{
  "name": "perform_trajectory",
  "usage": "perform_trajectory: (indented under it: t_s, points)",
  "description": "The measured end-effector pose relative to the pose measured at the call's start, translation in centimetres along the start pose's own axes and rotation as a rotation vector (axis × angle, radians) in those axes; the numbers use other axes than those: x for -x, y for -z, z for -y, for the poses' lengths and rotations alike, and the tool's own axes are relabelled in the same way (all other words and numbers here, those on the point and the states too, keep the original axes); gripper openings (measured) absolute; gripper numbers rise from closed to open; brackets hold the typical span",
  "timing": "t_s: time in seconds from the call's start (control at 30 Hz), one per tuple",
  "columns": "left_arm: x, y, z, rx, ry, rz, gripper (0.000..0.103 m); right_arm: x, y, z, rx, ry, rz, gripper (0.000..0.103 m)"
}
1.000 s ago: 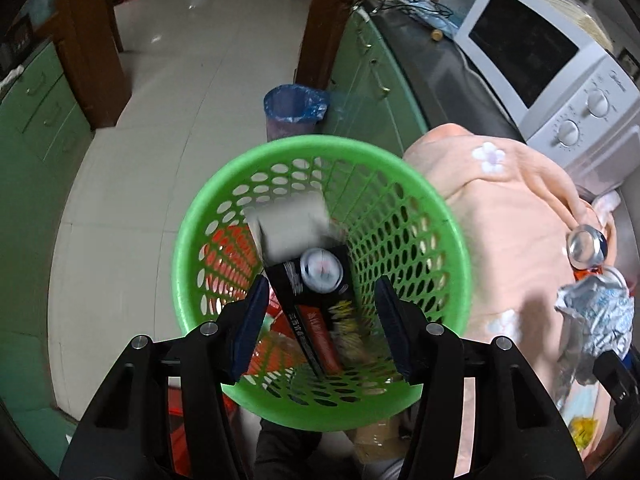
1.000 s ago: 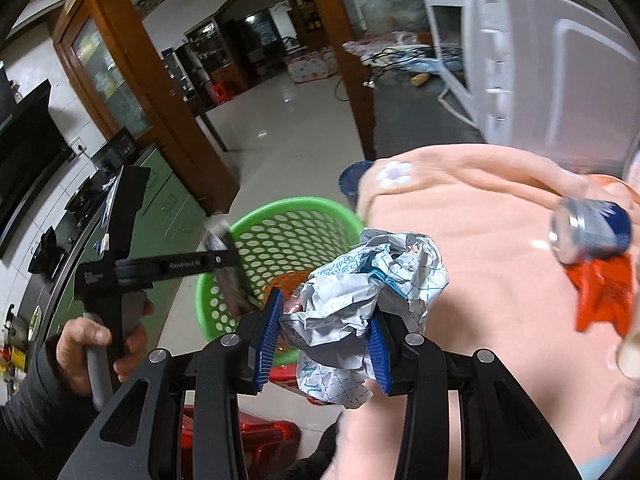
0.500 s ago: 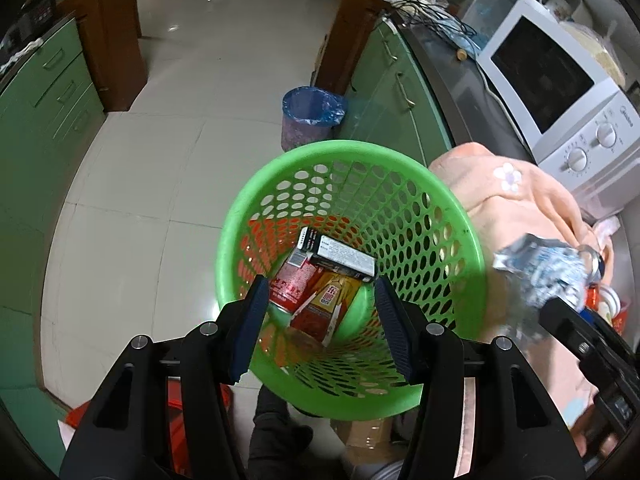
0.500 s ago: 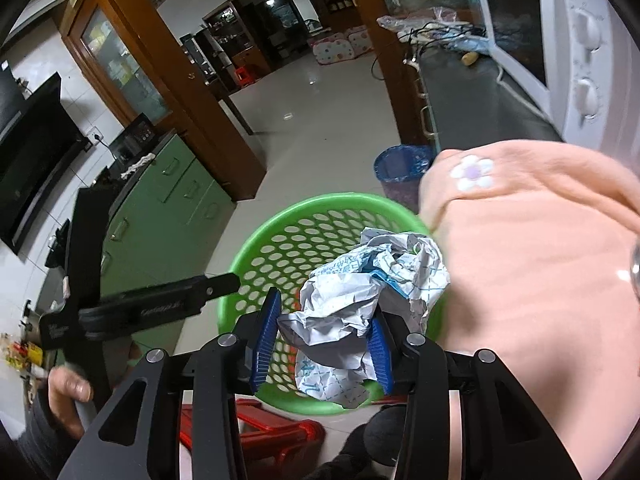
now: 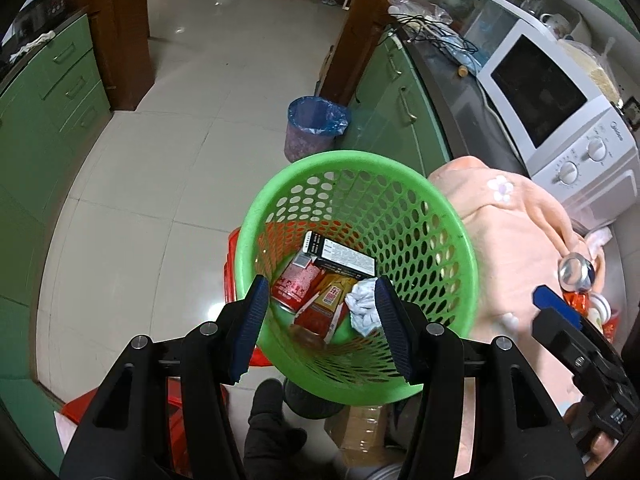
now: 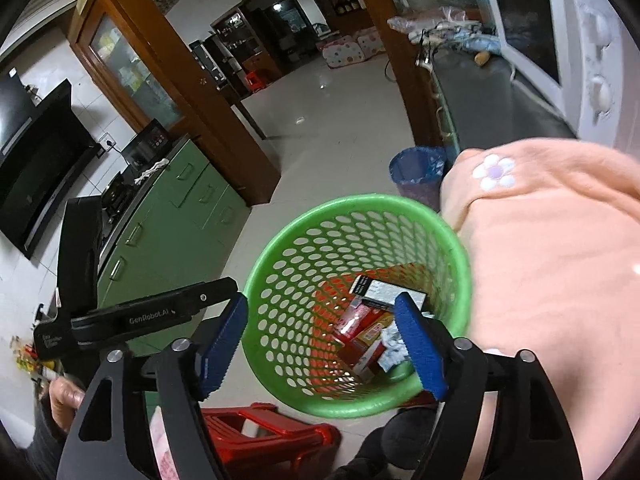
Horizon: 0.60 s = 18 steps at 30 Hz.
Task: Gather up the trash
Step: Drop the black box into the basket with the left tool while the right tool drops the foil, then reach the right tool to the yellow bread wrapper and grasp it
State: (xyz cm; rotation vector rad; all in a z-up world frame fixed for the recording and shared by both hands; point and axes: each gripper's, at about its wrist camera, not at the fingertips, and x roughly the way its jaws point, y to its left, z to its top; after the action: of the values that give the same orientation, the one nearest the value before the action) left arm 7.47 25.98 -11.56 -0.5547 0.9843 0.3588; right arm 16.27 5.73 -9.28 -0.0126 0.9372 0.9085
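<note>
My right gripper [image 6: 322,346] hangs above the green perforated basket [image 6: 460,264], its blue-padded jaws just sprung apart and nothing between them; the crumpled white wrapper [image 6: 394,346] lies released at the bottom of the basket. My left gripper [image 5: 318,322] likewise points down into the basket [image 5: 448,208], fingers partly spread and grasping nothing. In the left wrist view the wrapper [image 5: 362,306] rests against the near wall, beside a black-and-white carton [image 5: 344,258], a red packet [image 5: 294,284] and a yellow-red packet [image 5: 326,302]. The basket stands on a red plastic stool [image 6: 256,436], just beside a surface draped with a peach cloth [image 5: 516,240] bearing a small flower patch [image 5: 500,189]. On the cloth, well right of the basket, lies a drink can [image 5: 576,272] with more litter around it, partly hidden by the right gripper's finger. A blue-lined bin [image 5: 314,128] stands on the tiled floor beyond the basket, and a white microwave [image 5: 560,112] sits on the dark counter.
</note>
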Motion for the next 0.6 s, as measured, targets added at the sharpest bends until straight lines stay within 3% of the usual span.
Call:
perform_trajectory:
  t_s: [0.17, 0.33, 0.6]
  points:
    - [0.9, 0.5, 1.4, -0.03, 0.012, 0.01, 0.055, 3.5, 1.6, 0.7, -0.003, 0.071, 0.048, 0.086]
    - [1.5, 1.3, 3.1, -0.063, 0.039, 0.01, 0.055, 7.7, 4.2, 2.4, -0.05, 0.153, 0.082, 0.088]
    - [1.6, 3.1, 6.8, -0.143, 0.08, -0.011, 0.055, 15.5, 10.5, 6.7, -0.144, 0.381, 0.125, 0.09]
